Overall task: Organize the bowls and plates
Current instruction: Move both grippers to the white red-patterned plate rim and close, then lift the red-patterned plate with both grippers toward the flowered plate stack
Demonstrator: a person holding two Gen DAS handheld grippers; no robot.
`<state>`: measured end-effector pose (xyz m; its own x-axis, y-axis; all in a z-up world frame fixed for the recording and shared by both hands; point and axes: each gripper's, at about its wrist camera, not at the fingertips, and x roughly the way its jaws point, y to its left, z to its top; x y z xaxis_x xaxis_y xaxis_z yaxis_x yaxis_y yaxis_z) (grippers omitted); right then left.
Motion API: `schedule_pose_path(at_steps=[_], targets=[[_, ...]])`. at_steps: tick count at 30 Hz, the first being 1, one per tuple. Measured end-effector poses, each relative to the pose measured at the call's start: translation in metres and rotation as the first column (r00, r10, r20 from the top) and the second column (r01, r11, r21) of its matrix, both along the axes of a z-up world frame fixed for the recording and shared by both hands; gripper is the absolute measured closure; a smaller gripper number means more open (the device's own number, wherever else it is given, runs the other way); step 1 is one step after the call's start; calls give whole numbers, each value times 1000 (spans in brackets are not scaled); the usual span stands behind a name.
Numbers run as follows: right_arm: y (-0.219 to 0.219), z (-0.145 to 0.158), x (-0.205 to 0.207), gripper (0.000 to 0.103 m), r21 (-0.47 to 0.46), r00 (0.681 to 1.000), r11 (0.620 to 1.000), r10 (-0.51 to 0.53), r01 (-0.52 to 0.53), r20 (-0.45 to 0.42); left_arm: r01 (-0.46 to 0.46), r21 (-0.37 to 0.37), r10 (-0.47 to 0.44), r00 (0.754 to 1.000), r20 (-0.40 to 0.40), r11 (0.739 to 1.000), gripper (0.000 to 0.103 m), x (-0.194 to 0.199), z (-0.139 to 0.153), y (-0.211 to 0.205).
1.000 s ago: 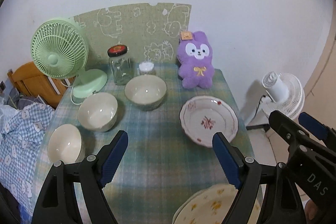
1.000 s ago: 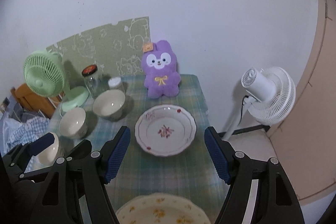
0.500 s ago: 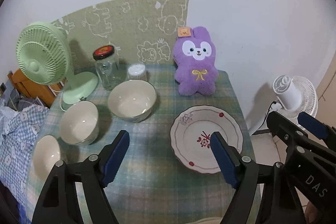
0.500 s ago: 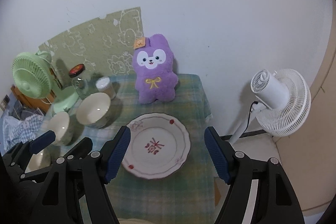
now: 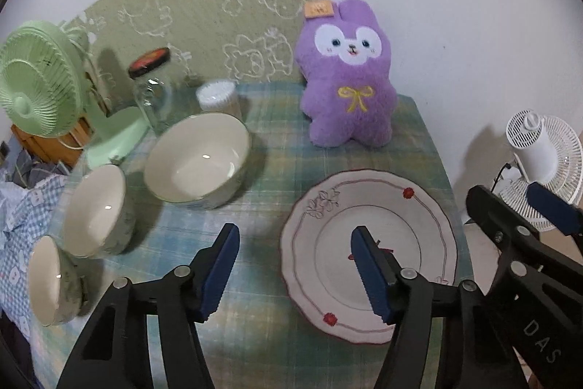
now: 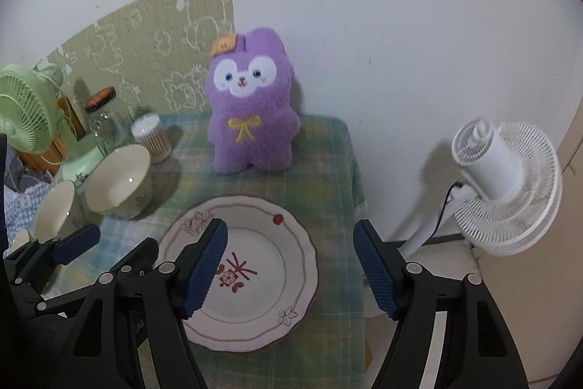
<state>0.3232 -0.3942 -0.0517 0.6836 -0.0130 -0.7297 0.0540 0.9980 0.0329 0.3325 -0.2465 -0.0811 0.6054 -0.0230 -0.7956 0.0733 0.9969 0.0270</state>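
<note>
A round white ceramic plate with a scalloped rim, a thin red line and small red flowers lies flat on the desk, on its right half, in front of an upright purple plush rabbit with a yellow embroidered bow. Three cream glazed ceramic bowls are set along the left side: a large one, a middle one beside it, and a small one close to the desk's left edge.

The left gripper is carried with its fingers moderately apart and nothing between the pads; the jaws have just been closing. One blue ribbed finger is seen over the plaid cloth, the other over the plate's well. The right gripper is held with its fingers fairly wide, also empty, having narrowed only slightly, with the plate's right rim seen in the gap between them.

Trouble is most likely to be caused by the plate's form. A thin, hard, glazed rim lying flush on soft woven cloth offers little for the pads to bite on, so a slip or a pinch of cloth along with the rim may be expected. If the plate were lifted from one side only, it could be tilted and dropped. The plate sits near the desk's right edge, beyond which a white plastic standing fan is placed on the floor, so a sideways push could send the plate over. The small bowl could be knocked off on the left by a careless sweep.
</note>
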Motion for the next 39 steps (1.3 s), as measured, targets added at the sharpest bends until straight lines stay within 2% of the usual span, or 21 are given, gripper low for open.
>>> schedule_pose_path(at_steps=[2, 16, 20, 29, 36, 39], targets=[[-2, -8, 3, 34, 13, 1000, 1000, -3, 3, -12, 7, -22, -7, 1000, -18, 1000, 46, 4, -7, -1], [-9, -63, 25, 40, 17, 994, 1000, 1, 1, -108, -22, 1, 22, 994, -103, 1000, 54, 25, -55, -9], [-11, -76, 30, 46, 28, 989, 1000, 1, 3, -145, -37, -2, 37, 993, -110, 999, 55, 30, -59, -6], [-8, -91, 38, 47, 27, 984, 1000, 5, -1, -178, -25, 29, 28, 991, -133, 999, 61, 34, -72, -5], [-7, -102, 43, 59, 8, 979, 1000, -3, 5, -206, -16, 13, 18, 988, -151, 1000, 62, 35, -74, -1], [-9, -108, 44, 60, 16, 973, 1000, -12, 16, -231, -12, 16, 14, 989, -148, 1000, 62, 35, -74, -1]])
